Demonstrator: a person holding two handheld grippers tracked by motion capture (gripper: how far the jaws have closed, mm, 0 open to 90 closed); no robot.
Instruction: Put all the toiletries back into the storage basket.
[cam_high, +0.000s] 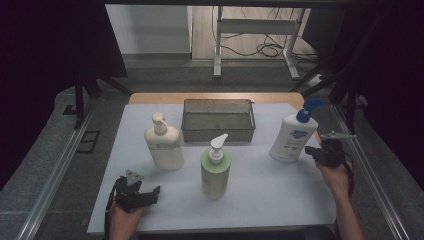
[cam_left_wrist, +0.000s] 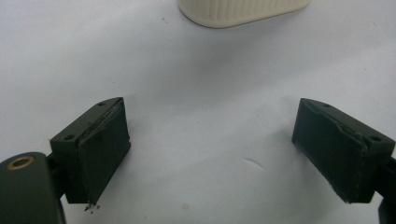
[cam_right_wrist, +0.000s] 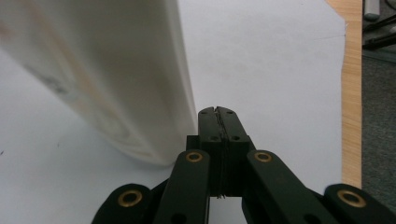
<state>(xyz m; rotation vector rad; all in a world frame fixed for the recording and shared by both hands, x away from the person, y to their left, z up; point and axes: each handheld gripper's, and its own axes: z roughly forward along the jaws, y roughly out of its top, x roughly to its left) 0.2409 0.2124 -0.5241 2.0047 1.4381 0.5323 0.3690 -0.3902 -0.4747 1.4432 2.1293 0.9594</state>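
My right tongs (cam_high: 320, 151) are pressed together with nothing between them; in the right gripper view the two black pads meet flat. They sit at the right edge of the white mat (cam_high: 260, 195), just beside the base of the white bottle with the blue pump (cam_high: 292, 136), which lies to their left and a little farther from me. That bottle is tilted, its pump head leaning to the right and away, so its long axis runs from the near-left base up toward the far right. In the right gripper view its side wall (cam_right_wrist: 116, 74) is just left of my closed tips, so near that I cannot tell whether they touch.

With the tongs shut I judge I can only nudge the bottle; to grip it they must first spread and come around its narrow side. My right hand is plainly the nearer one for this bottle.

Room is tight on the right, where the mat ends and a strip of wooden table (cam_right_wrist: 351, 93) shows beyond it. To the left there is open mat between this bottle and the green bottle (cam_high: 215, 170). The wire basket (cam_high: 218, 120) stands at the far middle.

My left tongs (cam_high: 135, 192) are spread wide at the near left, holding nothing, with the cream bottle (cam_high: 164, 142) farther off ahead of them.
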